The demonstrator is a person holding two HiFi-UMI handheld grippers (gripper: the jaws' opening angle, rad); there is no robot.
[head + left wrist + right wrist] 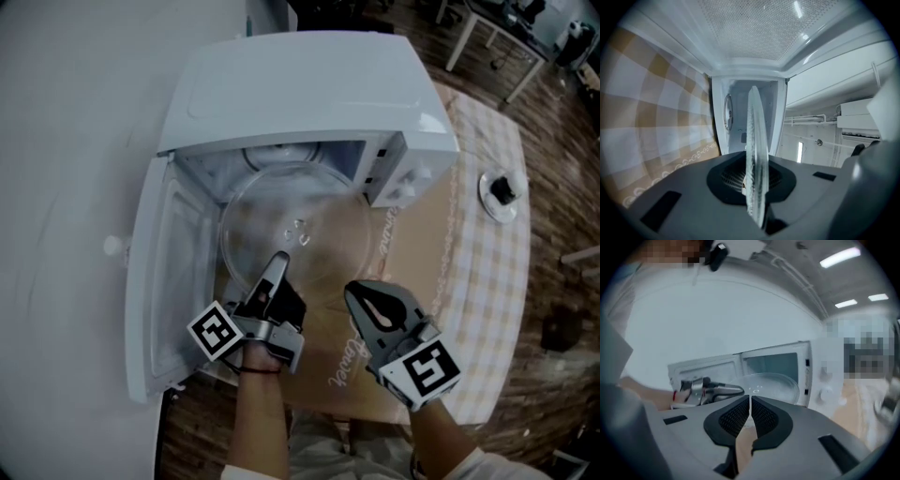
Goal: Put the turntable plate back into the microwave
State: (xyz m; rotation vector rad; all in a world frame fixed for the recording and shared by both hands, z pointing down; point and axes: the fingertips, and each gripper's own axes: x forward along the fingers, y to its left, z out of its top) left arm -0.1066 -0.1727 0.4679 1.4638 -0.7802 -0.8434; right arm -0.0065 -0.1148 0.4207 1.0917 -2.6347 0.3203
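The clear glass turntable plate (298, 232) lies level, its far part inside the open white microwave (300, 89) and its near part sticking out of the cavity. My left gripper (278, 262) is shut on the plate's near rim. In the left gripper view the plate (754, 136) stands edge-on between the jaws of the left gripper (752, 180), with the cavity ahead. My right gripper (361, 298) is shut with nothing in it, just off the plate's front right edge. In the right gripper view the right gripper (750, 404) points at the plate (766, 383).
The microwave door (164, 281) hangs open to the left. The microwave's control panel (394, 173) is to the right of the cavity. A brown mat (422, 234) and a checked cloth (487, 262) cover the table. A small white disc with a black part (499, 192) lies at the right.
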